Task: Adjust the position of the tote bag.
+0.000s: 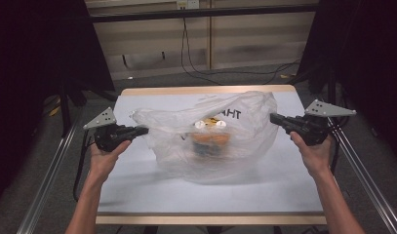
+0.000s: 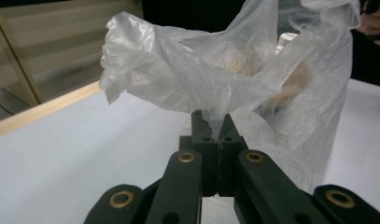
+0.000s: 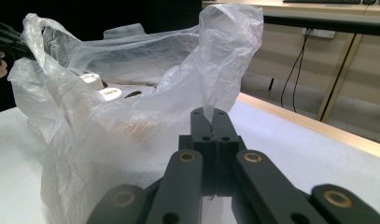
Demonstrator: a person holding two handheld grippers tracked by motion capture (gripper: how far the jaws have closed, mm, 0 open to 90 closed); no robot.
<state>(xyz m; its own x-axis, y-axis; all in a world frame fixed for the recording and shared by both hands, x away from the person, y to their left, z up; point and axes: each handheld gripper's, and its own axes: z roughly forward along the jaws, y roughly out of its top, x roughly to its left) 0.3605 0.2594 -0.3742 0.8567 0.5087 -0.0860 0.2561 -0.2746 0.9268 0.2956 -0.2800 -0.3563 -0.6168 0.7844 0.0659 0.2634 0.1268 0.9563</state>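
Observation:
A thin clear plastic bag [image 1: 213,141] sits in the middle of the white table, with dark letters printed near its top. Inside it lie orange-brown items [image 1: 210,140] and two white caps [image 1: 210,124], blurred by the film. My left gripper [image 1: 145,129] is shut on the bag's left handle [image 2: 178,74], pinching the film between its jaws. On the opposite side my right gripper [image 1: 272,117] is shut on the right handle [image 3: 227,56]. The bag [image 3: 108,116] is stretched open between the two grippers. The white caps [image 3: 101,86] show through its mouth.
The white table surface [image 1: 137,190] has a pale wood rim [image 1: 206,89]. Metal rails [image 1: 49,175] run along both sides. Black cables [image 1: 196,63] trail over the grey floor beyond the far edge. Dark curtains stand left and right.

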